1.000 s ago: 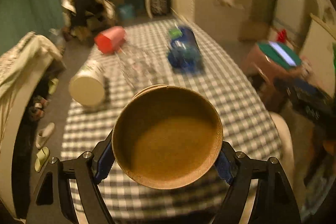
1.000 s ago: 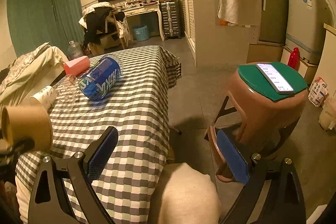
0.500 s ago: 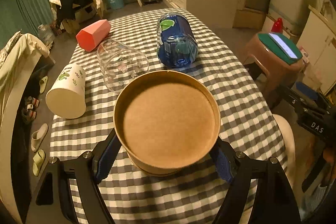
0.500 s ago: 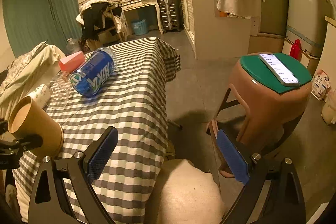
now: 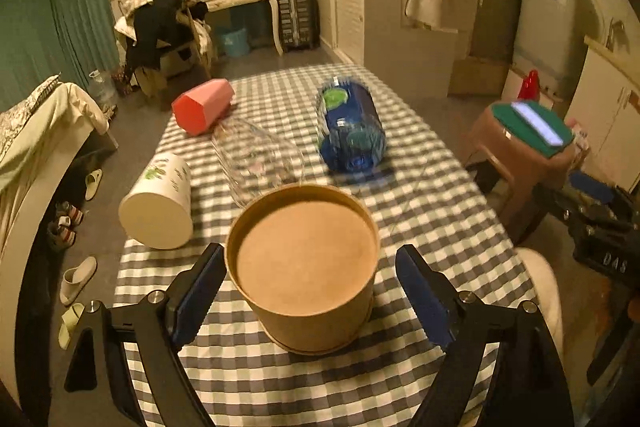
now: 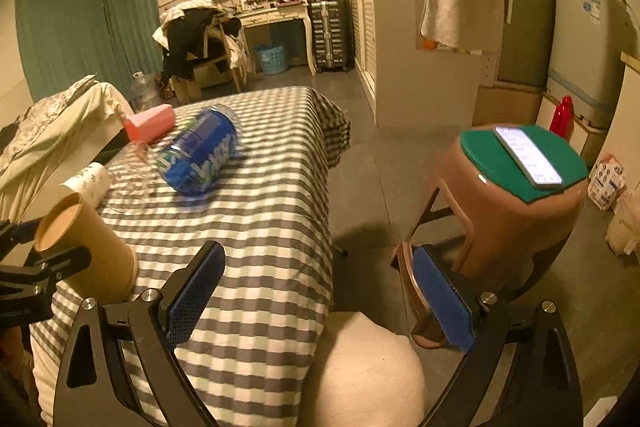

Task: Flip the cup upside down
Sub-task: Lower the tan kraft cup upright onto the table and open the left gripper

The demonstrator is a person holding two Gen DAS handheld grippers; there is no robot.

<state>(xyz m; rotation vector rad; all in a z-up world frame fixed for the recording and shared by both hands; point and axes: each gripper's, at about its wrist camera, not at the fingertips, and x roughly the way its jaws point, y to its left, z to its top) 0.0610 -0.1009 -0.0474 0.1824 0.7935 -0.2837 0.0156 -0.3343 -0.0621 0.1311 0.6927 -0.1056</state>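
A brown paper cup (image 5: 306, 267) stands upside down on the checked tablecloth (image 5: 420, 195), flat base up, rim on the cloth. My left gripper (image 5: 308, 291) is open, one blue pad on each side of the cup with a gap to both. The cup also shows at the left in the right wrist view (image 6: 86, 247), with the left gripper (image 6: 32, 267) around it. My right gripper (image 6: 320, 291) is open and empty, off the table's right edge above the floor.
On the table lie a white printed cup (image 5: 158, 205), a clear glass (image 5: 256, 157), a pink cup (image 5: 202, 105) and a blue bottle (image 5: 350, 129), all on their sides. A brown stool with a phone (image 6: 516, 183) stands to the right. A cushion (image 6: 368, 371) is below.
My left gripper turned the brown cup from mouth-toward-camera to base-up, set it rim-down on the cloth, and opened off it. The right gripper hardly moved.
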